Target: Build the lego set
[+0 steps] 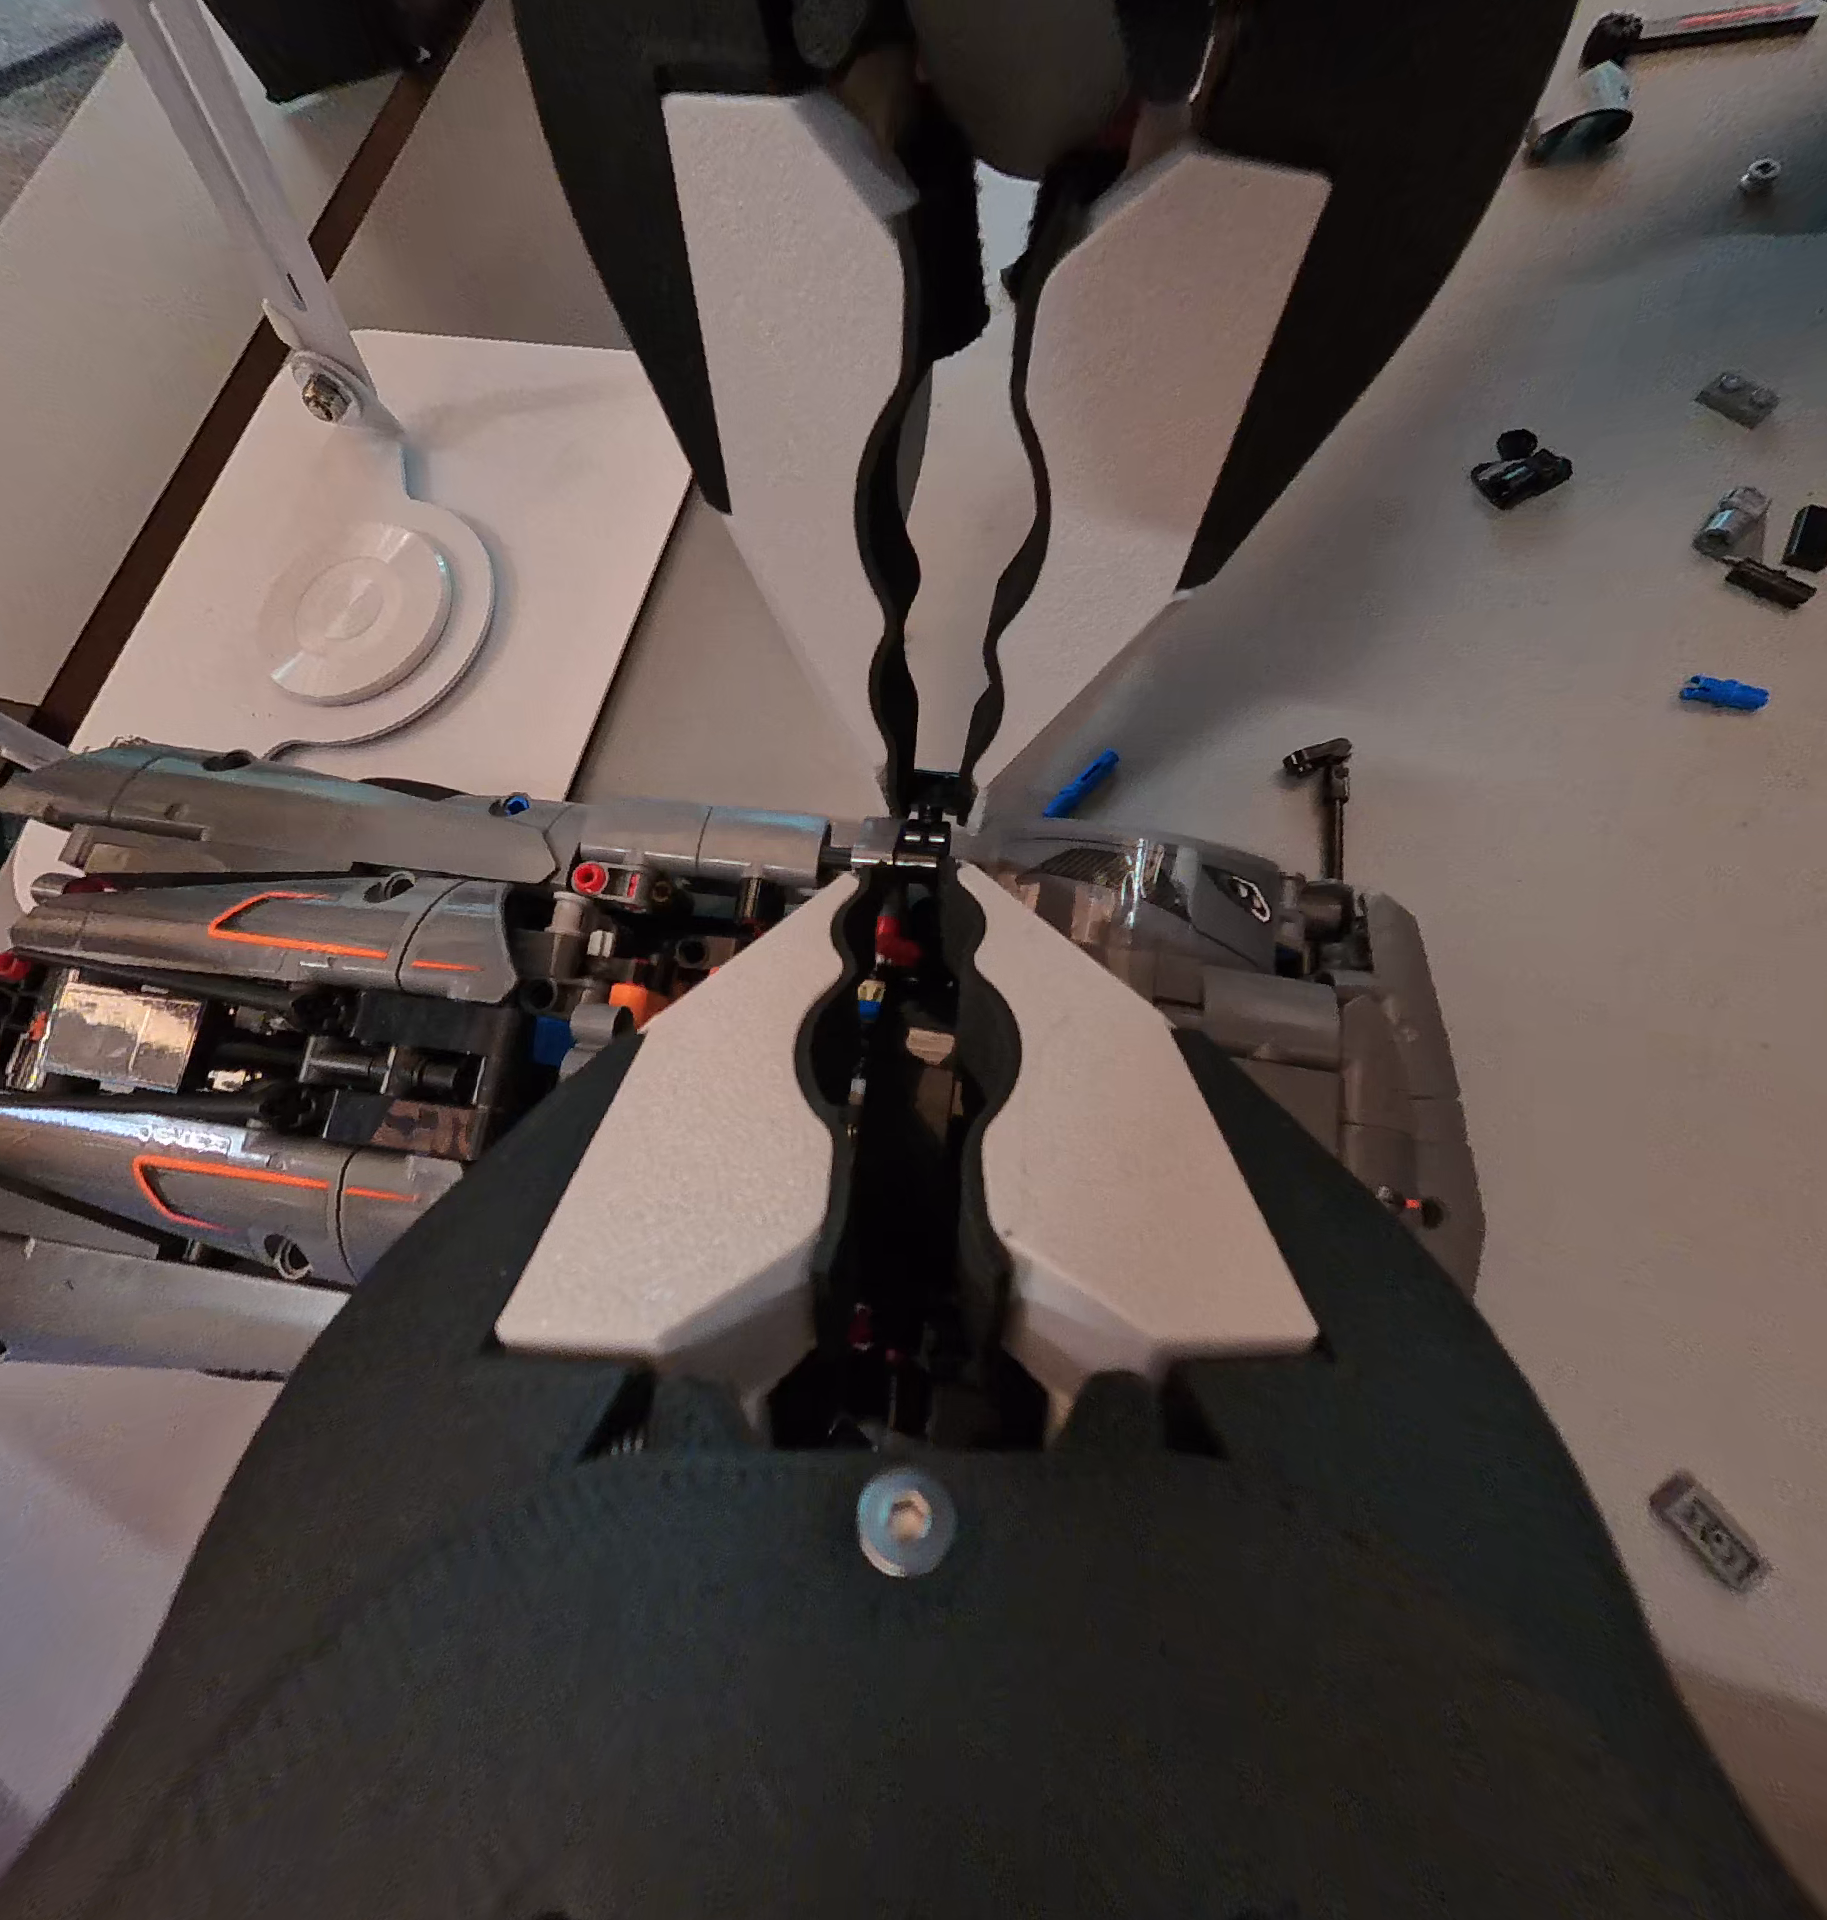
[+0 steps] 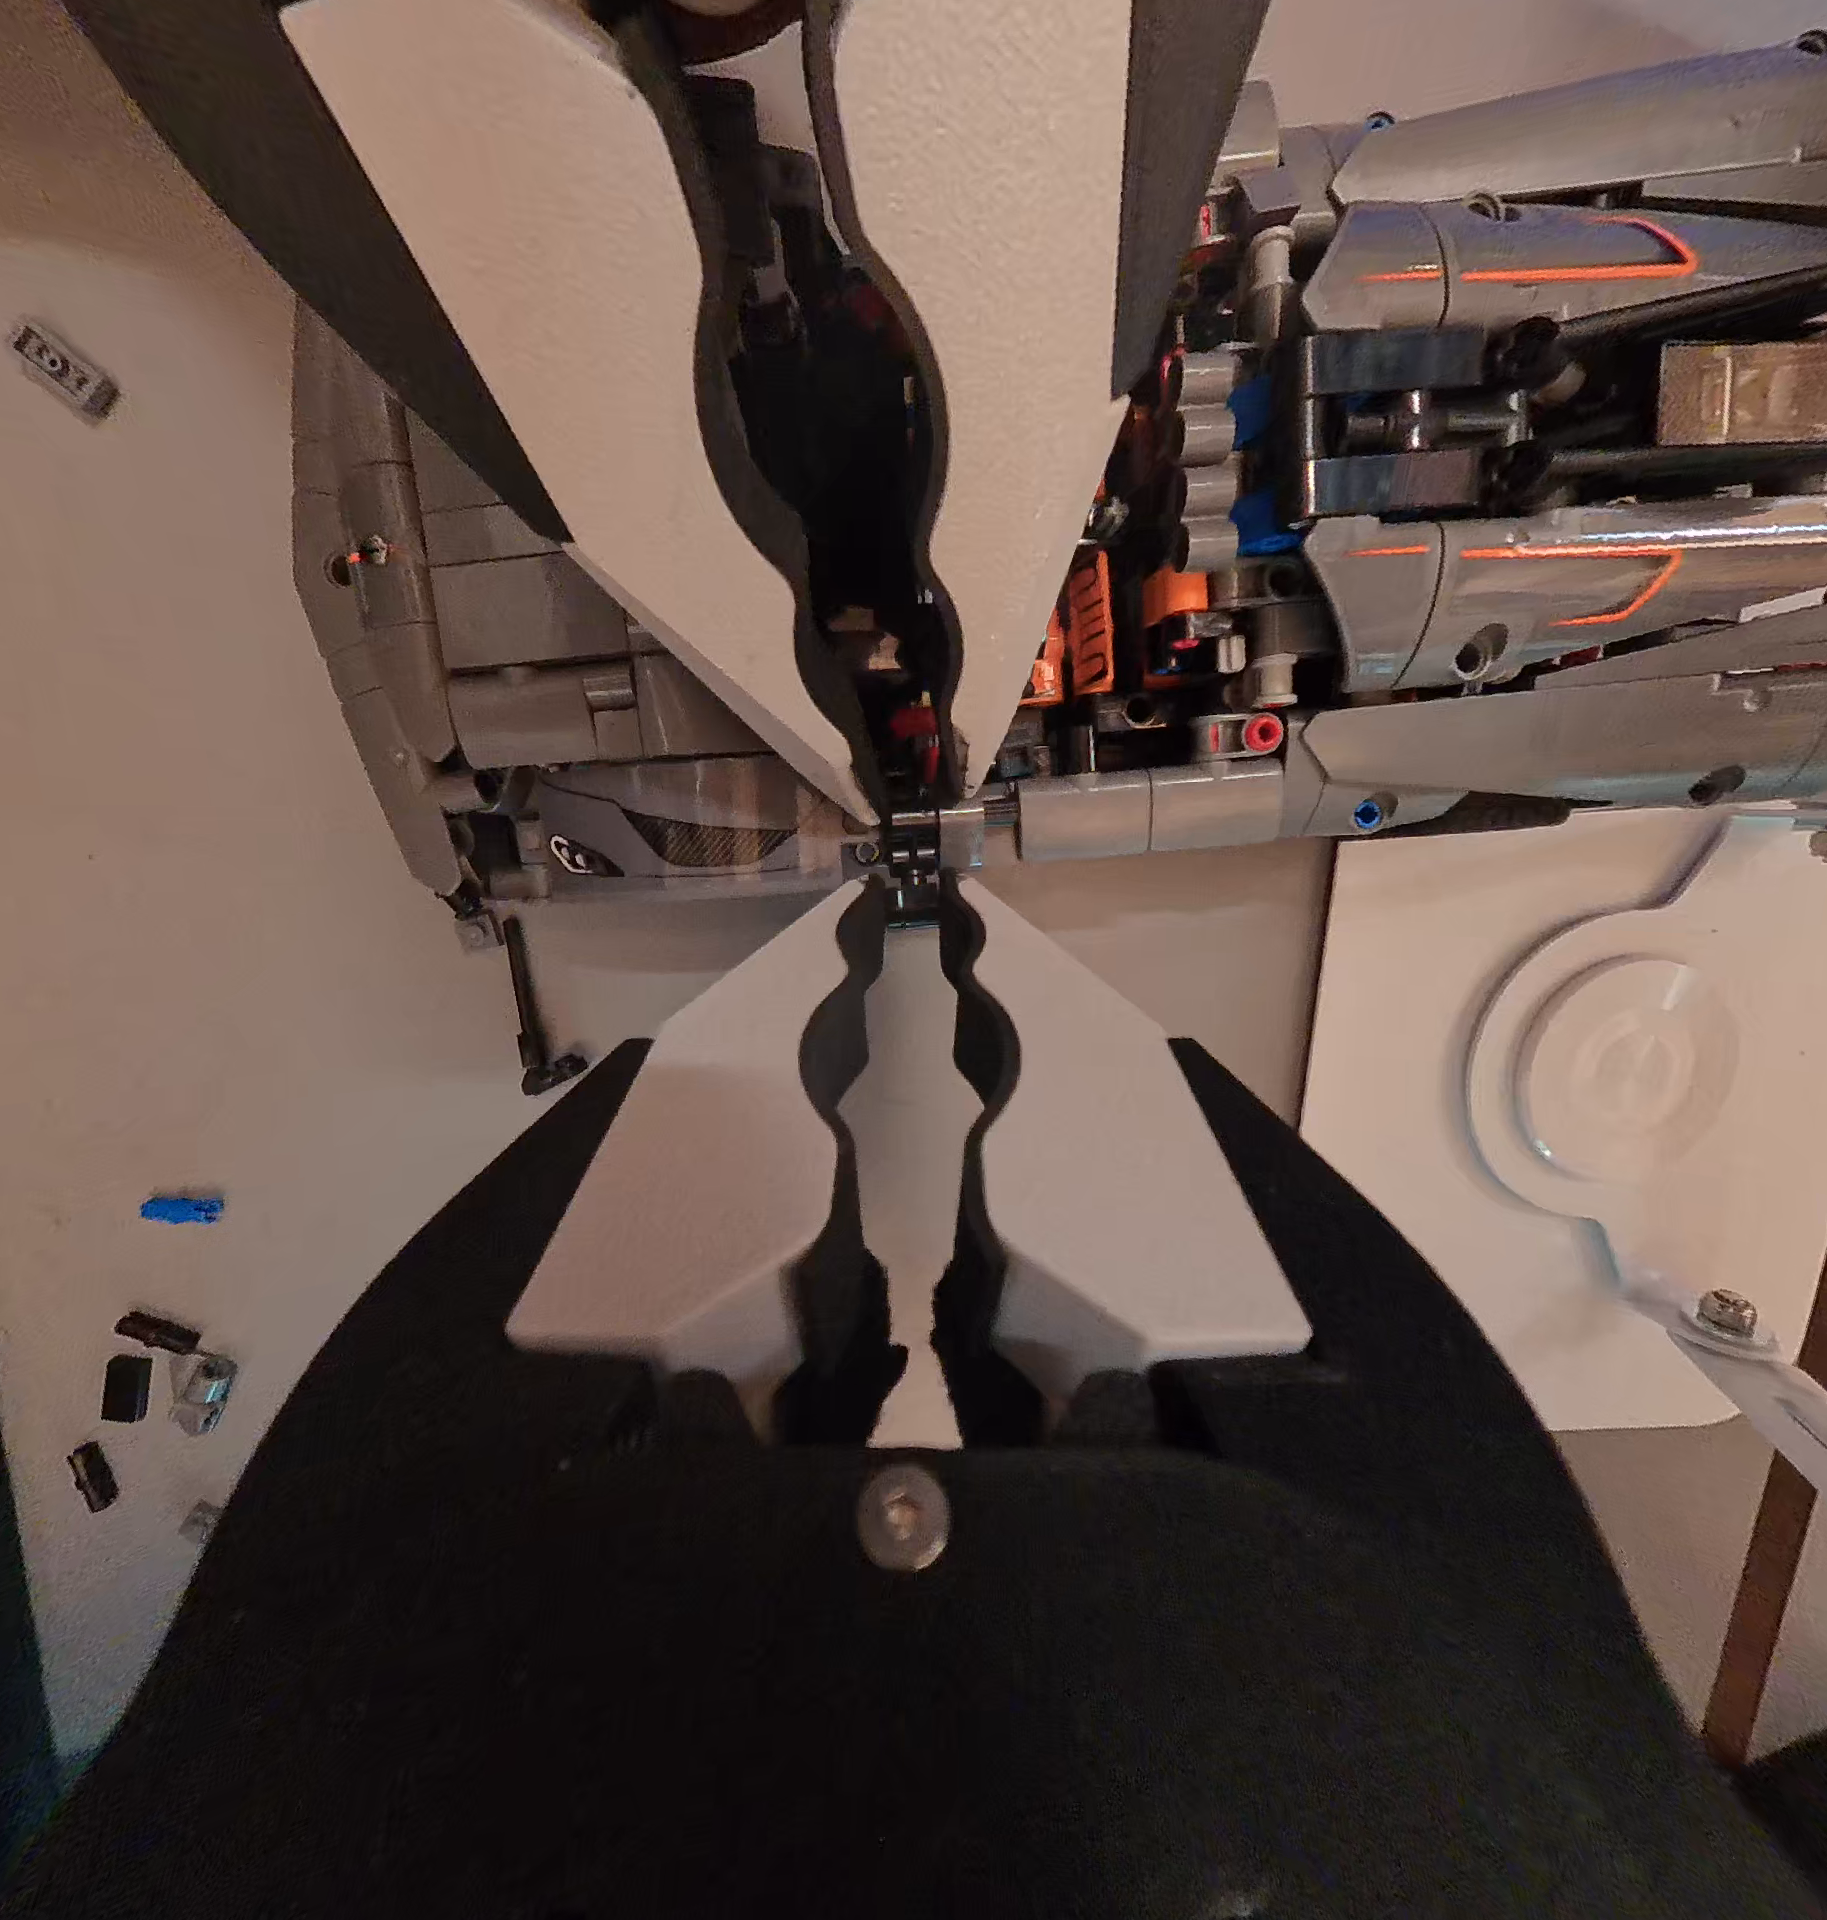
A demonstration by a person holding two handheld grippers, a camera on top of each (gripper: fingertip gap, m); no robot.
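The grey lego model [image 1: 265, 935] with orange stripes lies on its side on the white table; it also shows in the right wrist view [image 2: 1511, 582]. A small black clip piece [image 1: 917, 840] sits on the model's long grey edge [image 2: 914, 854]. My left gripper [image 1: 911, 878] reaches over the model's open middle, its tips pinched on the near side of the piece. My right gripper [image 2: 911, 902] comes from the opposite side and meets it tip to tip, pinched on the piece's other end. In each view the other gripper enters from the top [image 1: 930, 774] [image 2: 914, 805].
A white stand base with a round disc [image 1: 358, 613] [image 2: 1615, 1070] lies beside the model. Loose parts are scattered on the table: a blue pin [image 1: 1724, 693] [image 2: 184, 1208], small black and grey pieces [image 1: 1761, 540] [image 2: 150, 1382], a grey plate [image 1: 1709, 1527] and a black axle [image 1: 1333, 810]. Only a small space, under 4 cm, lies between the two pairs of fingers.
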